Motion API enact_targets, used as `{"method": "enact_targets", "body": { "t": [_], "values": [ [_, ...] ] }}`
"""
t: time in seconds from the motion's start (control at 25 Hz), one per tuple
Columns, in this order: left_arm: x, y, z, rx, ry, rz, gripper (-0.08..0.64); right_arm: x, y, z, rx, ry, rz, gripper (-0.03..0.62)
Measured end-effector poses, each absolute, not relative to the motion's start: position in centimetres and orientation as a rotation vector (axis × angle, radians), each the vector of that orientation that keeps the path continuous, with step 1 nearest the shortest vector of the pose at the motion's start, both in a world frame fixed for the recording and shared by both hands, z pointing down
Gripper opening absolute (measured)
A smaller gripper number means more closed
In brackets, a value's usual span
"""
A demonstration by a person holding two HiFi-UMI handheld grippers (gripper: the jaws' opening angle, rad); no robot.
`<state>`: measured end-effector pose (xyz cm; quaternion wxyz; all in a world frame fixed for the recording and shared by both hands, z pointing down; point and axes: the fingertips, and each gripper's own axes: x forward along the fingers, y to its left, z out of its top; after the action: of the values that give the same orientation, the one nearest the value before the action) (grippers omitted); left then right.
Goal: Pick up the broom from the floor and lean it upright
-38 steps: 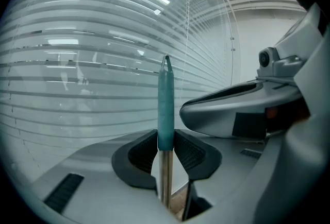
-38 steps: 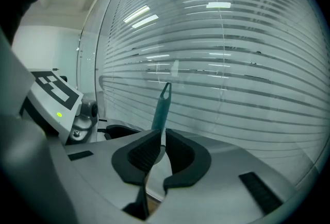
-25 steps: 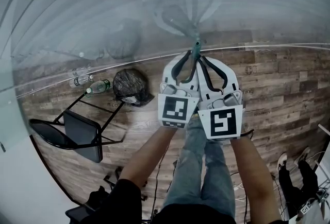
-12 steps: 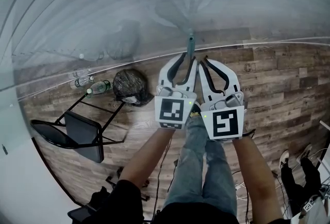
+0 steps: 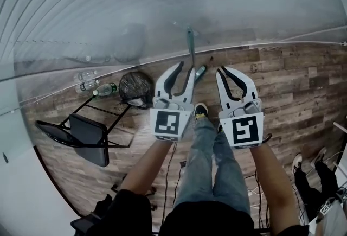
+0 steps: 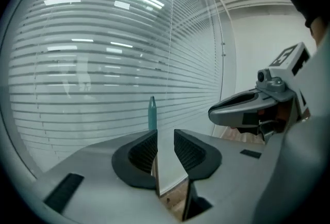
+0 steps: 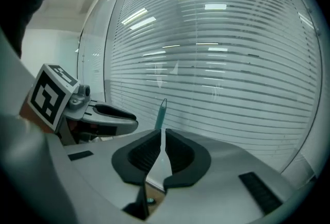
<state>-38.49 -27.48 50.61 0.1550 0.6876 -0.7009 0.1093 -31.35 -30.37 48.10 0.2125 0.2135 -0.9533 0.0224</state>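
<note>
The broom stands just above centre frame, leaning on the glass wall. My left tongs gape empty; my right tongs show a bare slit (nothing in it). I judge it light, stiff, slippery against glass; best gripped mid-handle
</note>
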Motion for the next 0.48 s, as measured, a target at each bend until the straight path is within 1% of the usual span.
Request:
{"method": "enact_targets", "body": {
  "t": [0.24,0.48],
  "values": [
    [-35.6,-21.7,43.8,1.966,-2.027,0.266,0.110,-25.0,-28.8,41.6,0.626,-2.645,0.086,0.029],
    [-30.1,-17.8,35.9,2.012,-2.032,0.217,0.038,-18.8,-26.3,32.0,0.606,-2.746,0.038,0.017]
  ]
}}
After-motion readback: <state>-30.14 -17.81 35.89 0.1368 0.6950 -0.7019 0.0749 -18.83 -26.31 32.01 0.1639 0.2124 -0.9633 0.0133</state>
